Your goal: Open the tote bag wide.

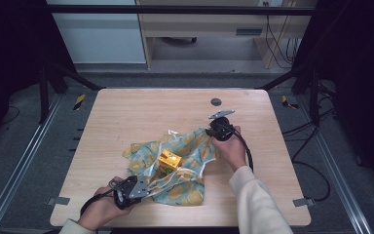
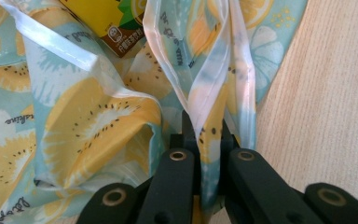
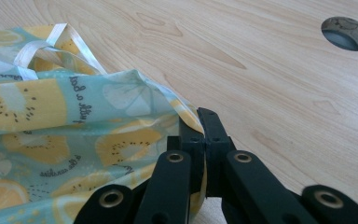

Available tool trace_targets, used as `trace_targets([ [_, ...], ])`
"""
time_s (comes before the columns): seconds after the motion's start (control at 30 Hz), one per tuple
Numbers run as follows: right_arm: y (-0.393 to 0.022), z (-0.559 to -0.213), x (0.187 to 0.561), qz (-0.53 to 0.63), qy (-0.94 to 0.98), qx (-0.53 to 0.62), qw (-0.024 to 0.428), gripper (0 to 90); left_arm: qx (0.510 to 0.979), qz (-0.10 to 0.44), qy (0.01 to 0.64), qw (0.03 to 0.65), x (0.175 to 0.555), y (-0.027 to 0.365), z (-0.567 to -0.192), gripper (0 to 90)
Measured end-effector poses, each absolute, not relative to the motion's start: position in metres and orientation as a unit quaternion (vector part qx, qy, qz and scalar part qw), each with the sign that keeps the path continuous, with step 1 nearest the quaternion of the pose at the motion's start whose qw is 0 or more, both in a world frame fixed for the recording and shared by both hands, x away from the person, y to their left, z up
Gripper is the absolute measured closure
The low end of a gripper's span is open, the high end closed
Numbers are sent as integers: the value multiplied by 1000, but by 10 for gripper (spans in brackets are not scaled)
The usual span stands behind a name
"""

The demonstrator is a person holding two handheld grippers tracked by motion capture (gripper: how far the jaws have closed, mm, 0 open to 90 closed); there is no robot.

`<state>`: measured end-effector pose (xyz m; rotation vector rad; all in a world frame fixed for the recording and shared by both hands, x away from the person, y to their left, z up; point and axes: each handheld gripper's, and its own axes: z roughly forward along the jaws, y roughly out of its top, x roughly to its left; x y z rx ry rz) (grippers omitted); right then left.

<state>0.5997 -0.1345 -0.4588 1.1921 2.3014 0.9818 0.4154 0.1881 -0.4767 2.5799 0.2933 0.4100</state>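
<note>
**Desk:** What do I run under this one?

**Operator:** A fruit-print bag (image 1: 175, 168) lies crumpled on the near half of the wooden table (image 1: 126, 112), a yellow carton (image 1: 169, 162) sitting in its folds. I hold it at two points. My left gripper (image 1: 143, 187) is clamped on the near edge, by the pale handle straps (image 2: 214, 79); in the left gripper view the jaws are pinched together on printed fabric. My right gripper (image 1: 213, 130) bites the far right corner (image 3: 186, 114), jaws closed on the hem.

**Desk:** And the step in hand?

**Operator:** As I judge it, spreading or opening the bag around the carton. To do it well I'd draw both hands apart evenly and keep them low, so the thin fabric tightens without slipping from the pads. The right grip catches only a sliver of hem, so I'd pull gently there. I'd also watch that the carton doesn't tip as the cloth shifts beneath it.

**Desk:** Counts?

**Operator:** One bag, one carton, two grippers, one table with one round grommet hole (image 3: 347, 33). Of the handle straps I see at least two loops; the folds hide any exact count
</note>
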Motion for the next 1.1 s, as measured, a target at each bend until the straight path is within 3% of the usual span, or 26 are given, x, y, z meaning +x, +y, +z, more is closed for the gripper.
trace_targets([
  [0.07,-134,-459,599,348,816,424,184,900,949,152,108,256,416,189,-476,900],
  [0.13,-133,-458,597,356,814,423,178,897,942,158,117,271,415,190,-475,844],
  [0.17,-131,-453,592,364,814,416,177,813,935,169,118,289,413,191,-470,739],
  [0.2,-131,-453,592,364,814,416,177,813,935,169,118,289,413,191,-470,677],
  [0.23,-130,-445,586,373,811,410,186,673,926,181,123,309,411,191,-465,588],
  [0.27,-129,-441,583,376,810,410,186,597,918,172,124,335,410,191,-462,540],
  [0.3,-129,-441,583,376,810,410,186,597,918,172,124,335,410,191,-462,494],
  [0.33,-128,-430,574,377,806,412,195,437,908,194,137,344,410,193,-455,458],
  [0.37,-128,-430,574,377,806,412,195,437,908,194,137,344,410,193,-455,433],
  [0.47,-128,-414,552,392,807,391,208,319,892,207,158,369,410,198,-446,360],
  [0.67,-130,-408,530,400,812,375,199,304,874,207,177,401,411,202,-435,297],
  [0.87,-123,-419,507,391,824,364,187,304,846,222,222,431,419,203,-413,298],
  [1.1,-117,-432,492,380,832,363,177,260,859,216,279,371,454,196,-418,316],
])
